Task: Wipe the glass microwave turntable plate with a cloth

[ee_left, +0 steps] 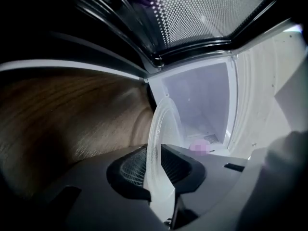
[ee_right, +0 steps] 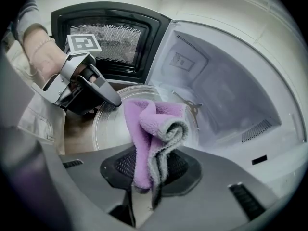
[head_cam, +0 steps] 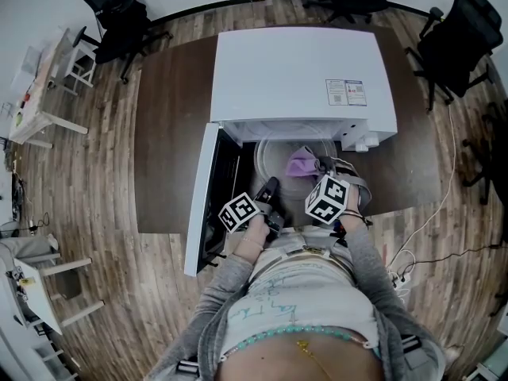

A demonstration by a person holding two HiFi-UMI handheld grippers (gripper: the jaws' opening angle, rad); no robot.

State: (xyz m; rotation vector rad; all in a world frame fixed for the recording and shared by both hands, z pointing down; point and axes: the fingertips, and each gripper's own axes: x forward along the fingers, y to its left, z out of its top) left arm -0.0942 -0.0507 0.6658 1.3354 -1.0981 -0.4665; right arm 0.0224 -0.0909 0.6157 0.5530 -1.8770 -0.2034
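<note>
The round clear glass turntable plate point(ee_right: 108, 129) is drawn partly out of the open white microwave oven point(head_cam: 302, 78), with its near rim pinched in the left claw point(ee_left: 156, 170). The right claw point(ee_right: 151, 172) is clamped on a folded purple microfibre cloth point(ee_right: 147, 119) over the glass; contact is unclear. Wiping looks barely begun, with most of the surface left. Room is tight: cavity walls behind and right, the open door point(head_cam: 202, 205) left, and the dark brown table point(head_cam: 171, 133) edge close by.
</note>
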